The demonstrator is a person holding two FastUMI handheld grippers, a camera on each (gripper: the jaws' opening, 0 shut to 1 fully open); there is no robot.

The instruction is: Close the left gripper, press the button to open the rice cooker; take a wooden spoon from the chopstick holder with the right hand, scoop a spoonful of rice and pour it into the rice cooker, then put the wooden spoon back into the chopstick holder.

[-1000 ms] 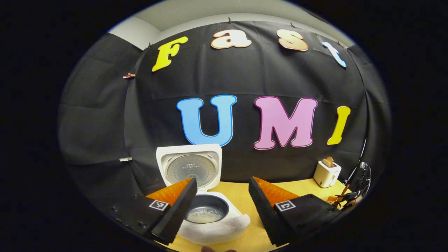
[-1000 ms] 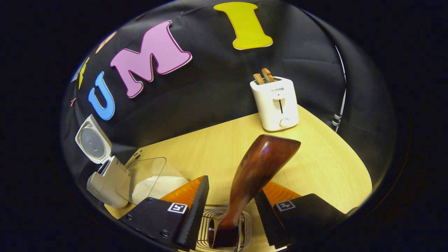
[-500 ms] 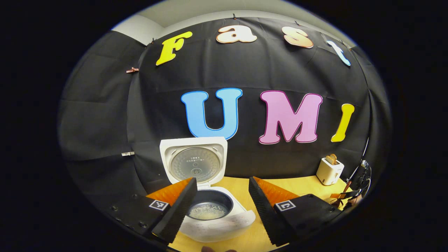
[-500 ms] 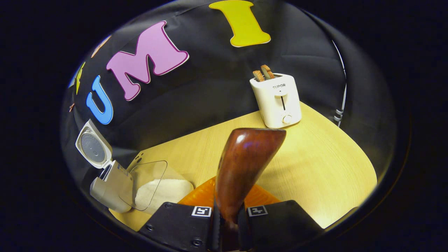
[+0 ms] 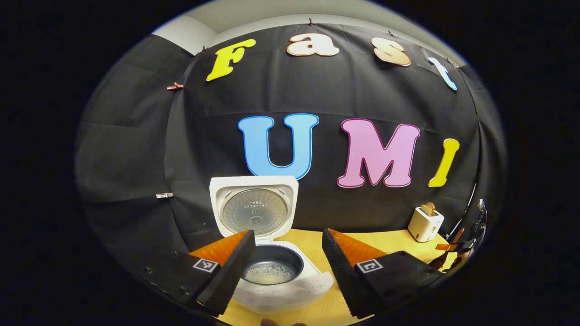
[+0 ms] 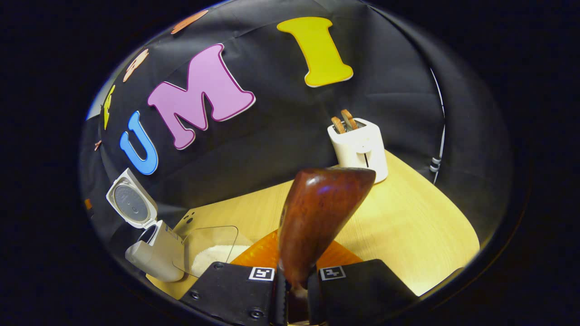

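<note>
Gripping the wooden spoon (image 6: 317, 217) tight, the right tool (image 6: 292, 290) holds it above the bench (image 6: 408, 235). The left tool (image 5: 285, 267) gapes wide before the open rice cooker (image 5: 276, 271).

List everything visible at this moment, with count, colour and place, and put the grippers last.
rice cooker: one, white, lid raised, on the table's left part, rice in its dark pot.
wooden spoon: one, dark reddish brown, upright between the right gripper's fingers.
rice container: one, clear with white rice, right of the cooker.
toaster: one, cream, two toast slices sticking up, at the table's far right by the wall.
table: one, light wood.
left gripper: one, open, in front of the cooker, holding nothing.
right gripper: one, shut on the spoon's handle.
</note>
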